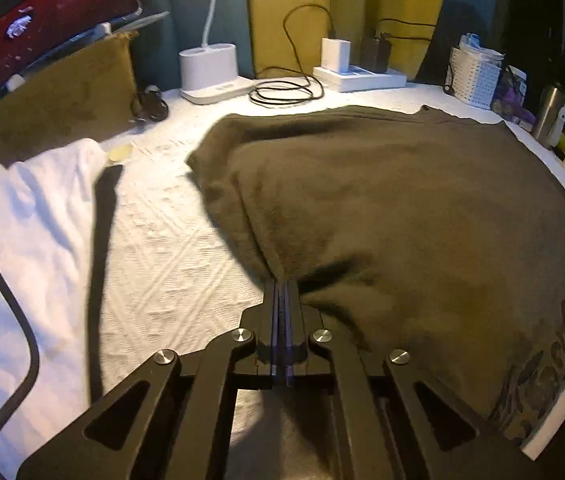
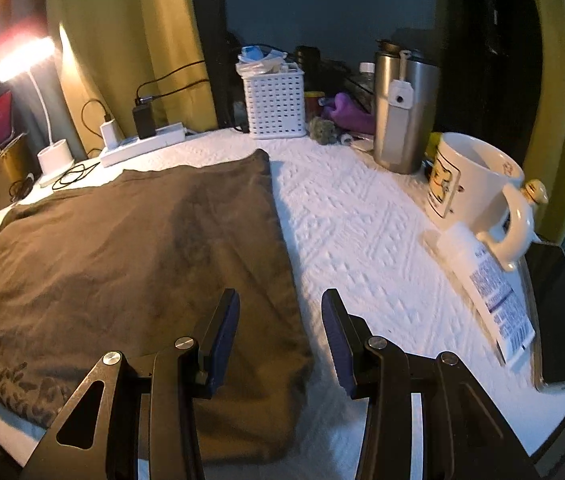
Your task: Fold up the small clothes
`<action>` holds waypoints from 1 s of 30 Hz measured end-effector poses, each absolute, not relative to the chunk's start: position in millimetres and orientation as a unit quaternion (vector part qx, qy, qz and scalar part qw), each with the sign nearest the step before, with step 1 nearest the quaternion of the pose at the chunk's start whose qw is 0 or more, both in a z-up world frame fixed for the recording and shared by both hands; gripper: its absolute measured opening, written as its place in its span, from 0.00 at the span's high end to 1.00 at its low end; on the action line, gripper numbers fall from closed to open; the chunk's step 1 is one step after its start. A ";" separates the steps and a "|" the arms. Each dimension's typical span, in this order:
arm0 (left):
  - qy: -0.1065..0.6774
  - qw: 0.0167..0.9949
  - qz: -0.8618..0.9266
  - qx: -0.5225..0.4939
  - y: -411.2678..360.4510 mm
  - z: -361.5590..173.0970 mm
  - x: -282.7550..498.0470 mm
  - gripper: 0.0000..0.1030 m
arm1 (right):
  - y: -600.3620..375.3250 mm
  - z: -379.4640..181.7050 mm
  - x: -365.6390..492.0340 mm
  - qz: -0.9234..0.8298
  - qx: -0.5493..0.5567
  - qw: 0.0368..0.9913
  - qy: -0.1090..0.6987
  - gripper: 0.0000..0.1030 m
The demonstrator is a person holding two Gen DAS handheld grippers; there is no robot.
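Observation:
A dark olive-brown garment [image 1: 402, 208] with a print near its hem lies spread on the white textured table cover [image 1: 170, 248]. My left gripper [image 1: 281, 282] is shut on the garment's near left edge, and the cloth's folds run into the closed fingertips. In the right wrist view the same garment [image 2: 134, 240] fills the left half. My right gripper [image 2: 280, 300] stands open just above its right edge, with the left finger [image 2: 222, 320] over the cloth and the right finger [image 2: 336, 328] over the bare cover. Nothing is held between them.
A white cloth [image 1: 22, 220] and a black strap [image 1: 102, 240] lie at the left. Along the back stand a lamp base [image 1: 210, 72], a power strip [image 1: 362, 74], a coiled cable [image 1: 282, 92] and a white basket [image 2: 274, 100]. A steel tumbler [image 2: 402, 120], mug [image 2: 470, 192] and tube [image 2: 486, 292] crowd the right.

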State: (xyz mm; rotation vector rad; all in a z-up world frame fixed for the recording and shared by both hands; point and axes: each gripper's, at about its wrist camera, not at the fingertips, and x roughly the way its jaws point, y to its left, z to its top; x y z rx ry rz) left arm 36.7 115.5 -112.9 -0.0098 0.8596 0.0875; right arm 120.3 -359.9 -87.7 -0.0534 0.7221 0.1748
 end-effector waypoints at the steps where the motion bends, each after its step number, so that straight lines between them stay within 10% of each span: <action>1: 0.415 0.908 0.050 0.003 116.4 -112.2 34.0 0.99 | -357.4 -88.6 121.9 0.088 -0.027 0.930 0.356 0.57; 30: 0.410 0.906 0.092 -0.046 193.1 -104.4 164.1 0.95 | -312.2 -89.4 187.3 0.103 -0.044 0.913 0.392 0.56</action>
